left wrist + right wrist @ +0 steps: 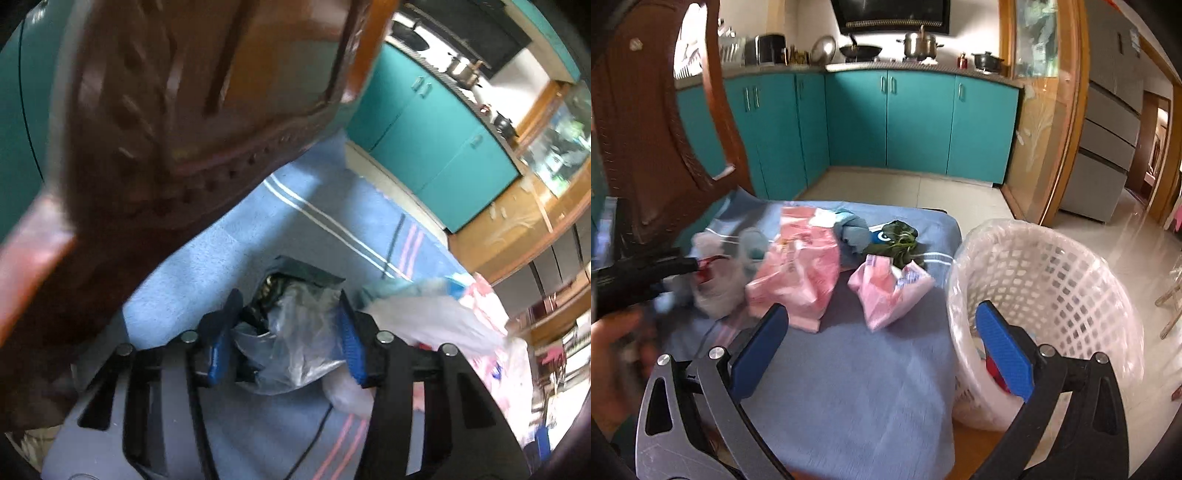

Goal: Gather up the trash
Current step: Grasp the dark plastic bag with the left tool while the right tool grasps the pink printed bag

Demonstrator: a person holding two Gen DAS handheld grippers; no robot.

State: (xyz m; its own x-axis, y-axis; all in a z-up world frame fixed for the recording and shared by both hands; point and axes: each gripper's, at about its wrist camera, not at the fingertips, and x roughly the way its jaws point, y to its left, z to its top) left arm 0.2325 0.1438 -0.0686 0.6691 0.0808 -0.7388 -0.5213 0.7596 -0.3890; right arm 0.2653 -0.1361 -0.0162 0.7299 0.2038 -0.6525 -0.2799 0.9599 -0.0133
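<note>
1. Left gripper (284,332) has its blue pads clamped on a crumpled clear plastic bag (295,339) with some dark stuff inside, dead centre in the left wrist view, just over the blue cloth (221,251).
2. Right gripper (882,350) is spread wide with nothing between the pads, hanging over the near end of the same cloth.
3. From the right wrist view, that left gripper shows up blurry at 9 o'clock, with the bag bundle right at its tip.
4. More trash on the cloth: a big pink packet (798,273) around centre, and a smaller pink wrapper (890,291) just to the 3 o'clock side of it.
5. Behind those, toward 12 o'clock, sit a bluish wad (855,232) and some green leafy scraps (901,240), close together.
6. White lattice basket (1052,280) with a liner stands at 3 o'clock, just beside the table edge; something red lies in the bottom.
7. Brown wooden chair back (646,129) fills 10 o'clock, and teal cabinets (916,122) run across the back.
</note>
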